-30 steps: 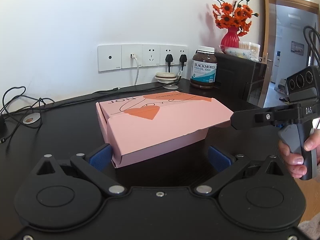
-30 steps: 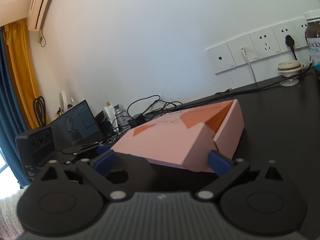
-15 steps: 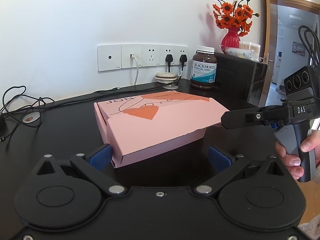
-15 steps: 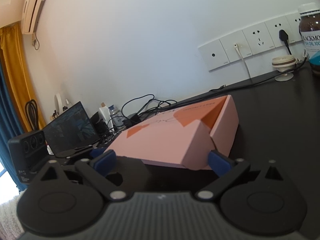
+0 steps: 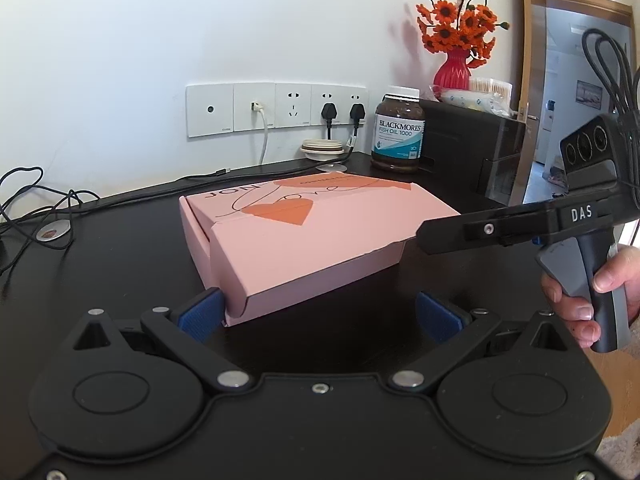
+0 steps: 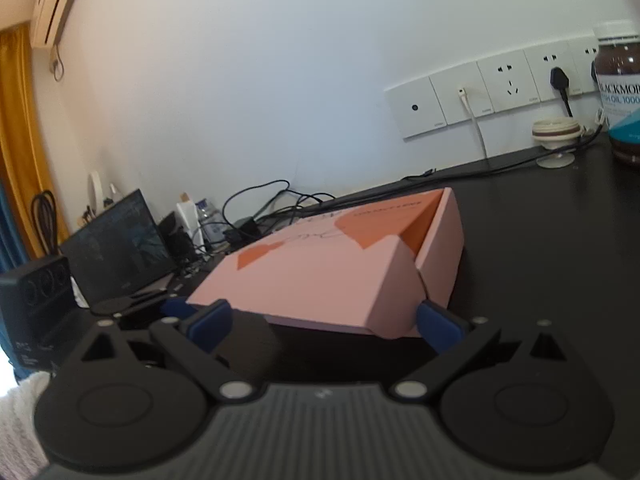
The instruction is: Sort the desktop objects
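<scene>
Both tools are closing in on the pink box [image 5: 308,236], which sits flat on the black bench [image 5: 100,248] at the centre of the left view, lid not fully shut, with the front flap raised a little. The left hand-held gripper [image 5: 320,314] has its blue pads spread wide, one pad just at the box's near corner at 9 o'clock, the other well clear at 3 o'clock. The right hand-held gripper [image 6: 326,324] is also spread apart, jaws either side of the box's near end. From the left view its black finger reaches the box's 3 o'clock corner. My read: two-sided approach to steady or shut the lid. The fish-oil bottle [image 5: 398,128] waits at 1 o'clock.
</scene>
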The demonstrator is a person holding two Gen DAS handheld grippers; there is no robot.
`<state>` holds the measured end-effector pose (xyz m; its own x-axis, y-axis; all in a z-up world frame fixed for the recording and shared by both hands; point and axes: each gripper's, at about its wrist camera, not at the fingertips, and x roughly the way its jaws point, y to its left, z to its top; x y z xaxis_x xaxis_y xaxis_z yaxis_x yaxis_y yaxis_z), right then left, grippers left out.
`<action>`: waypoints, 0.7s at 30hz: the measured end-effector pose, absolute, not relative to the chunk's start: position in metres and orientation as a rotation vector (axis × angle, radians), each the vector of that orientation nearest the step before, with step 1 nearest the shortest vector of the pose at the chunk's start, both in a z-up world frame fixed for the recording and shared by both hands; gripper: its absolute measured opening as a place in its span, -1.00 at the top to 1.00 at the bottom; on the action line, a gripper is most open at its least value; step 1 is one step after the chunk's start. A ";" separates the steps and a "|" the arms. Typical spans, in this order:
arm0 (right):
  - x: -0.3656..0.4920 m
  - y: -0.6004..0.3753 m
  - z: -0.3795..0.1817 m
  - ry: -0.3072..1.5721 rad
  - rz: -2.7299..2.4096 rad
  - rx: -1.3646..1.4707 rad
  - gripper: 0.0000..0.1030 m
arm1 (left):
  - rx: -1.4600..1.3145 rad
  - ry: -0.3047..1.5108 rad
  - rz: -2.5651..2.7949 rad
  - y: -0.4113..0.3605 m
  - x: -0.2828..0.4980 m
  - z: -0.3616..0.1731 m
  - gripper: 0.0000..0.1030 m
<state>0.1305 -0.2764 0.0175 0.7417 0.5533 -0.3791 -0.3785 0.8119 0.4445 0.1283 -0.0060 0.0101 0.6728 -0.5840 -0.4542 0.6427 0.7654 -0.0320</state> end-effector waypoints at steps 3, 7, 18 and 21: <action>0.130 -0.273 0.020 0.533 0.500 0.335 -0.93 | 0.128 0.461 -0.707 -0.006 0.128 0.010 -1.00; 0.131 -0.273 0.025 0.537 0.476 0.326 -0.93 | 0.126 0.458 -0.725 -0.006 0.128 0.010 -1.00; 0.124 -0.246 0.032 0.514 0.417 0.109 -0.95 | 0.092 0.460 -0.740 -0.002 0.129 0.009 -1.00; 0.123 -0.244 0.030 0.508 0.408 0.093 -0.95 | 0.100 0.460 -0.733 -0.004 0.127 0.009 -1.00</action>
